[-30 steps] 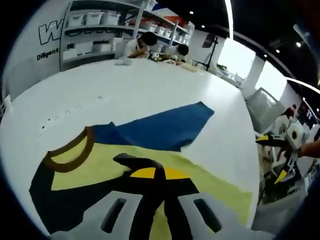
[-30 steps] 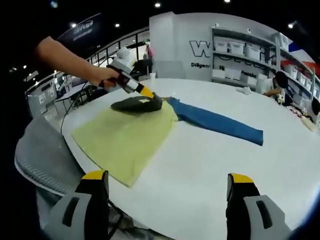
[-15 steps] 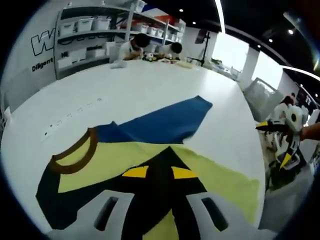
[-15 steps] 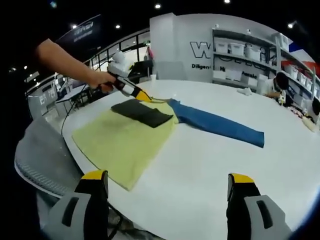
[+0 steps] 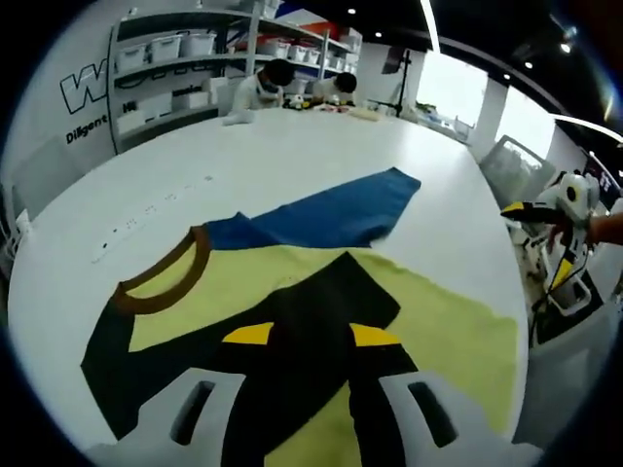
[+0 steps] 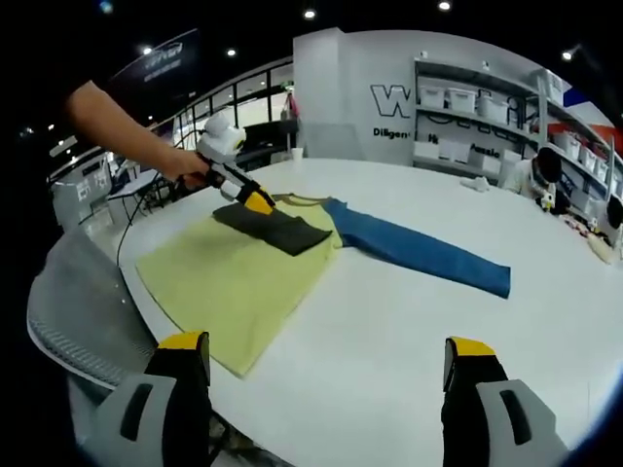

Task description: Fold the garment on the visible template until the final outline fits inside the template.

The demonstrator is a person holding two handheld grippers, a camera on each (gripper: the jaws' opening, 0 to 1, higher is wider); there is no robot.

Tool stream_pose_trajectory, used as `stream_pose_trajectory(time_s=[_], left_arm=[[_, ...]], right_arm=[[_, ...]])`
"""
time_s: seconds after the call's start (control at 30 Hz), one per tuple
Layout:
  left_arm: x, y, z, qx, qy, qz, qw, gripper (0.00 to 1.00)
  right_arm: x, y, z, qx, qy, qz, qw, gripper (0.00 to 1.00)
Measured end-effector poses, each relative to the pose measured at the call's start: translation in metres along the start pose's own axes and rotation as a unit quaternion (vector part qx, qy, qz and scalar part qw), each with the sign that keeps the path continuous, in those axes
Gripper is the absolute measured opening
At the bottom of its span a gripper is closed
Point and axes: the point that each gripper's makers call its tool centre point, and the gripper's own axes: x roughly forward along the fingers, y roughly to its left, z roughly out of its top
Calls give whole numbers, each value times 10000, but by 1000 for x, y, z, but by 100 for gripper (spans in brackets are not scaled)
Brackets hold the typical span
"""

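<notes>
The shirt [image 6: 238, 282] lies flat on the white table [image 6: 409, 321], its yellow body spread toward the table's near edge in the right gripper view. One dark sleeve [image 6: 273, 228] is folded in over the yellow body; a blue sleeve [image 6: 419, 251] stretches out flat across the table, away from the body.

In the left gripper view, the left gripper [image 5: 307, 336] hangs just over the shirt [image 5: 428, 331], jaws apart with nothing between them. The folded dark sleeve [image 5: 321, 311] lies directly below and ahead of its yellow fingertips [image 5: 248, 335]. The brown collar [image 5: 161, 277] sits beyond the left fingertip, and the blue sleeve [image 5: 331, 214] runs off past the tips. In the right gripper view, the same gripper [image 6: 255, 201] is held by a hand [image 6: 185, 167], its tip just above the dark sleeve.

The right gripper [image 6: 326, 348] stands open and empty, well back from the shirt near the table's edge; the yellow body lies ahead of its left finger. It appears at the right of the left gripper view [image 5: 545, 248], off the table.

Shelves [image 6: 477, 102] with bins stand against the far wall.
</notes>
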Motion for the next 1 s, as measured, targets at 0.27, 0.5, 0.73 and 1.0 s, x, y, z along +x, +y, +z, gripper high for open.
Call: stream_pose_trajectory(time_s=[0.27, 0.5, 0.73, 1.0], left_arm=[[15, -18, -6, 174, 118, -285, 9994, 33], [33, -11, -11, -177, 188, -158, 9995, 41], [36, -17, -11, -130, 165, -260, 9994, 43], [14, -15, -9, 138, 8, -236, 9996, 45]], right_arm=[[0, 1, -3, 27, 38, 3, 10000, 99], [-7, 1, -8, 82, 64, -37, 9999, 99], [-7, -5, -12, 163, 117, -119, 9997, 99], [3, -9, -2, 97, 91, -70, 9999, 99]])
